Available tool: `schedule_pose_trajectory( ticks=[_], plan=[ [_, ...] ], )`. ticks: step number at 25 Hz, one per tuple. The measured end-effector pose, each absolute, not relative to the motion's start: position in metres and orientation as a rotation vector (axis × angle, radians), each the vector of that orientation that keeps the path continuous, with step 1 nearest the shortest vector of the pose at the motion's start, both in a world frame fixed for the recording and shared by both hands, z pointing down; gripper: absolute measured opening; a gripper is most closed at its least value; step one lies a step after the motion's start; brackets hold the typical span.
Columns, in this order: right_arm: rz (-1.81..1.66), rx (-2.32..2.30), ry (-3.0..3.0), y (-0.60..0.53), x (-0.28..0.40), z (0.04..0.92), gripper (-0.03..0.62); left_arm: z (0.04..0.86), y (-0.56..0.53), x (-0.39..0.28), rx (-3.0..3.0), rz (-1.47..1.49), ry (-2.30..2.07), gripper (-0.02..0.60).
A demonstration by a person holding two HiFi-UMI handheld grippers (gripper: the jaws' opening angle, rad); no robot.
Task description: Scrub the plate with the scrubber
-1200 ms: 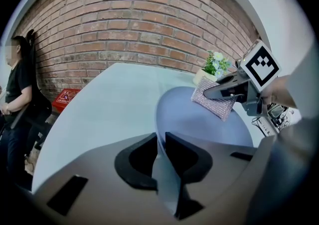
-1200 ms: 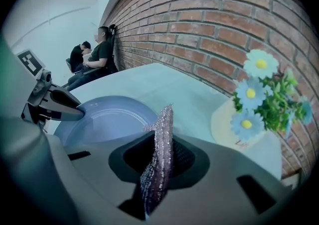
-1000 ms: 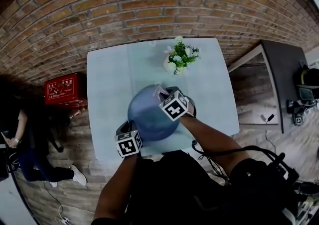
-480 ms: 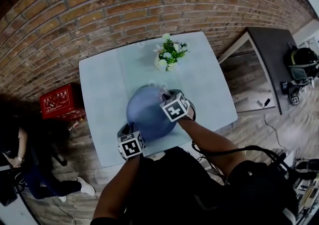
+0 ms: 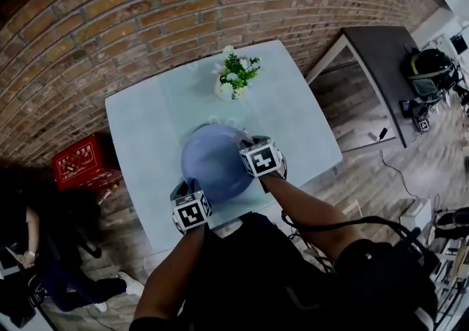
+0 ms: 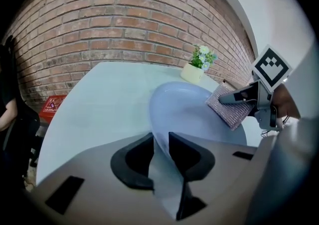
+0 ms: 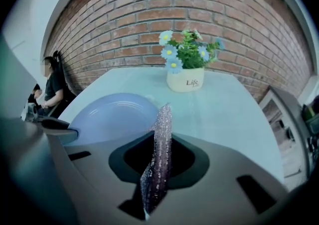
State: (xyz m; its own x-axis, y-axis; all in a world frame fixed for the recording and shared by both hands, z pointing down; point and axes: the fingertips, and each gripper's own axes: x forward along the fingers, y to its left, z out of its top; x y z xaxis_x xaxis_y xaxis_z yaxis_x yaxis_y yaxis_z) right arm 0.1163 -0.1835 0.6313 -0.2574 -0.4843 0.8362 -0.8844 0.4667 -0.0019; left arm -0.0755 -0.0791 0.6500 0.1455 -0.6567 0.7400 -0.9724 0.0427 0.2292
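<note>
Two claws are in use. The left claw (image 6: 162,162) is clamped on the near rim of the blue plate (image 5: 211,162), which sits at the middle of the pale bench (image 5: 143,128). The right claw (image 7: 157,162) is clamped on the sparkly purple scrubber (image 6: 230,108), held edge-up at the plate's right rim. Contact with the plate surface cannot be confirmed. A potted flower arrangement (image 5: 233,79) stands beyond the plate, apart from it. A red crate (image 5: 80,163) sits on the floor left of the bench.

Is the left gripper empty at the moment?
No, the left gripper has its jaws shut on the near rim of the blue plate.
</note>
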Motion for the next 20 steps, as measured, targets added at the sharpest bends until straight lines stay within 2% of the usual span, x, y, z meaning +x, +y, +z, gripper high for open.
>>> schedule_pose_trajectory(
  ticks=[13, 20],
  plan=[
    [0.692, 1.088, -2.02, -0.179, 0.115, 0.6, 0.075, 0.65, -0.084, -0.074, 1.74, 0.564, -1.511, 0.101],
    [0.273, 0.752, -2.16, -0.2, 0.094, 0.573, 0.075, 0.649, -0.084, -0.076, 1.662, 0.516, -1.566, 0.081]
  ],
)
